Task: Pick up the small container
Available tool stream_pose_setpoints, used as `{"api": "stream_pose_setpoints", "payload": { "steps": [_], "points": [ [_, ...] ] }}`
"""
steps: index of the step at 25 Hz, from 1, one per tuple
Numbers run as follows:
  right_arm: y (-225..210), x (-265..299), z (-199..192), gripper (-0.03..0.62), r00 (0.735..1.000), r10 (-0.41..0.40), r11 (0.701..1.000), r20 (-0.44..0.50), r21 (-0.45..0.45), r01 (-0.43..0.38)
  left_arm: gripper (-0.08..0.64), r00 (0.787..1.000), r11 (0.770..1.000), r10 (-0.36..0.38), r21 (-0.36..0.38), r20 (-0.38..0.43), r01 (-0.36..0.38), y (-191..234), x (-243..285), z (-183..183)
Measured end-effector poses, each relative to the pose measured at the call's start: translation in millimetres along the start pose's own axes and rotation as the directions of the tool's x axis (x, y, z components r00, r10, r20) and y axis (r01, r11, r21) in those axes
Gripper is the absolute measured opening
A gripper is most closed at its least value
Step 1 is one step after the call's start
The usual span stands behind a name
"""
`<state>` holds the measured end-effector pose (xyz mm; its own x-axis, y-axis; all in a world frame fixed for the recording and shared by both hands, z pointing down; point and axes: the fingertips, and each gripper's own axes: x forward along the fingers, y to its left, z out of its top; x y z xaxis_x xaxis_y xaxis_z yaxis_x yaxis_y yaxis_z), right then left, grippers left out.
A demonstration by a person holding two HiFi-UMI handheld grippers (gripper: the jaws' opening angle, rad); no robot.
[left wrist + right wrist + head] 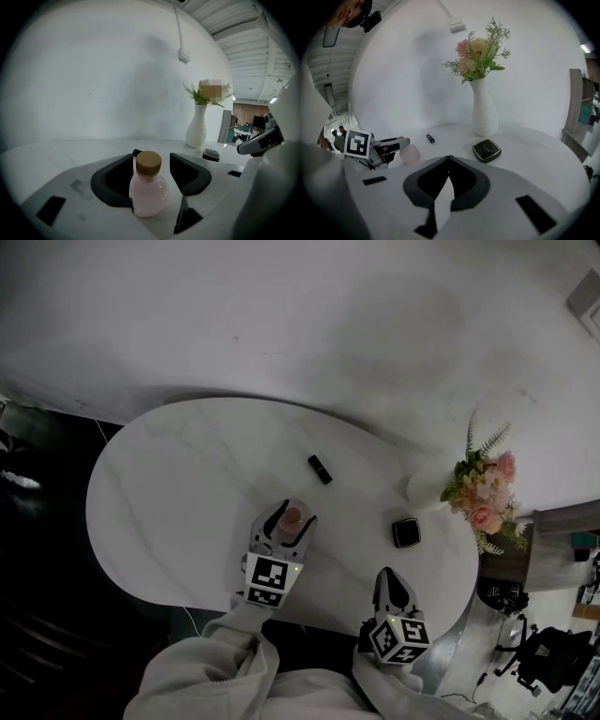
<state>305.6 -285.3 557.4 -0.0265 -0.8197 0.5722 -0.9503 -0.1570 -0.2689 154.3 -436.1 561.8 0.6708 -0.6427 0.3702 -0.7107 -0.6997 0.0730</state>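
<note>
Centrally, my left claw (151,159) stands with its jaws apart and the small container (149,193), a pink bottle with a wooden cap, upright between them. One jaw appears to lie against the bottle's flank. Beside the other a thin pale strip shows, so I judge the grip not yet closed. The bottle sits deep between the jaws, presumably so that the pads meet its round body rather than its narrow neck.

My right claw (449,159) has its jaws pressed together on nothing. It hangs at the near edge of the counter (169,493), clear of the work, I judge, because one claw suffices for so small a load.

Outward lie a flat black case (486,150), a short dark tube (430,138) and a white vase (483,115) of flowers, all well apart from the bottle.

The left gripper view alone gives the jaw spacing. The head view reduces the bottle to its cap but fixes its place, near the counter's front edge. The right gripper view shows it from the side, low against the counter at the left claw's tip, seemingly not lifted.
</note>
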Motion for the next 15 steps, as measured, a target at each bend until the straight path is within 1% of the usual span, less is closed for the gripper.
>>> {"api": "stream_pose_setpoints", "payload": {
  "steps": [8,9,10,11,15],
  "points": [
    [-9,11,4,0.049,1.000,0.001,1.000,-0.015,0.006,-0.001,0.224,0.999,0.998,0.052,0.027,0.008,-0.052,6,11,1],
    [-10,12,4,0.049,1.000,0.003,1.000,-0.018,0.005,-0.003,0.202,0.998,0.997,0.064,0.033,0.012,-0.065,7,11,1],
    [-9,13,4,0.049,1.000,0.006,1.000,-0.021,0.004,-0.006,0.155,0.997,0.996,0.077,0.039,0.015,-0.077,8,11,1],
    [-9,14,3,0.049,1.000,0.010,1.000,-0.024,0.004,-0.010,0.123,0.996,0.995,0.086,0.043,0.017,-0.087,9,11,1],
    [-8,17,3,0.049,0.999,0.019,1.000,-0.030,0.000,-0.019,0.121,0.996,0.995,0.092,0.049,0.017,-0.092,9,11,0]
  ]
}}
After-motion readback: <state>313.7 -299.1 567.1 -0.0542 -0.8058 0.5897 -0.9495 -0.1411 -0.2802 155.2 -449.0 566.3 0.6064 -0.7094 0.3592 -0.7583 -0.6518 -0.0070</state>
